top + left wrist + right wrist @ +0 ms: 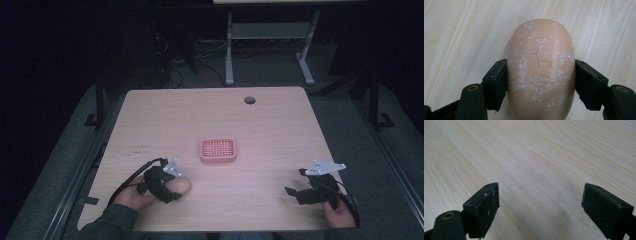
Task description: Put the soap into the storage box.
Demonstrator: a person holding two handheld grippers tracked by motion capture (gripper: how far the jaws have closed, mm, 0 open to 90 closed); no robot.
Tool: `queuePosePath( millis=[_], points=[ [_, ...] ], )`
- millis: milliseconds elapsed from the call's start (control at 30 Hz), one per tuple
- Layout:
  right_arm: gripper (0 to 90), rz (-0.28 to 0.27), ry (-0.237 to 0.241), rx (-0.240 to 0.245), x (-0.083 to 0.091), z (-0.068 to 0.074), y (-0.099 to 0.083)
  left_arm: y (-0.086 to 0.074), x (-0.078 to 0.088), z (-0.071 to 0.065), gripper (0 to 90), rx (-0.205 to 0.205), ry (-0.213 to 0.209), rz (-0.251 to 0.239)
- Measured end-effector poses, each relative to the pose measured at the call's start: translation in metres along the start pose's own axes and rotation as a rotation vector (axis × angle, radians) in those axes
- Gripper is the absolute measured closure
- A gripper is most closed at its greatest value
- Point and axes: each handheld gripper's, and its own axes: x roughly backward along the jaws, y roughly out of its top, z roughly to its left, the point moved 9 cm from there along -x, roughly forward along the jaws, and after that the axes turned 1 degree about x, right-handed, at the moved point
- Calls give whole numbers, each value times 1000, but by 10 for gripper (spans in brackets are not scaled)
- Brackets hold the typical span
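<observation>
Meanwhile, the left tool [541,82] clamps a smooth, beige, white-scuffed oval soap bar [541,72] (lying on the pale wooden tabletop [280,130], near a pink slotted plastic soap dish [218,150]); the right tool [540,202] hangs open, well apart.

1. The high view is dim and grainy; the desk [215,120] is the lit patch and the room around it falls to near black.
2. Both gripper views are bright, evenly lit, with soft shadows.
3. Near tool parts look slightly soft.
</observation>
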Motion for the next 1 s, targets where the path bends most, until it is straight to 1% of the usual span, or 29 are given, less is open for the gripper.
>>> queuePosePath(
  millis=[67, 133, 167, 233, 267, 300, 400, 500, 567, 600, 667, 700, 733, 867, 933, 1000],
  points=[
    [141, 0, 1, 0, 0, 0, 0, 1, 1, 0, 326, -8, 4, -2],
    [141, -2, 0, -1, 0, 0, 0, 3, 1, -1, 326, -2, -1, -6],
    [141, -3, 0, -1, 1, 0, 0, 3, 2, 0, 326, -10, -5, 4],
    [141, -6, -2, -3, 1, 0, 1, 5, 2, 1, 326, -3, -4, -4],
    [141, -5, -2, 0, 1, 0, 0, 6, 2, 1, 326, 2, -12, 1],
    [141, -4, -2, -3, 1, 0, 0, 7, 2, 2, 326, -4, -12, 5],
    [141, -7, -1, -8, 1, 0, 0, 11, 2, 3, 326, -1, -13, -2],
    [141, -7, -2, -12, 2, -1, 0, 14, 4, 5, 326, -8, -20, 8],
    [141, -9, -2, -12, 2, -1, 0, 16, 4, 5, 326, -7, -20, 3],
    [141, -12, -3, -7, 2, -1, 0, 17, 4, 5, 326, 1, -26, -1],
    [141, -12, -3, -7, 2, -1, 0, 19, 5, 7, 326, -11, -27, 10],
    [141, -16, -2, -8, 2, -1, 1, 21, 4, 7, 326, -4, -27, -1],
    [141, -16, -2, -8, 2, -1, 1, 21, 6, 8, 326, -14, -30, 13],
    [141, -18, -2, -5, 2, -1, 1, 27, 7, 10, 326, -15, -30, 6],
    [141, -19, -1, -6, 3, -1, 1, 30, 8, 12, 326, -7, -39, -7],
    [141, -18, 1, -8, 3, -1, 1, 33, 7, 13, 326, -10, -37, -4]
  ],
)
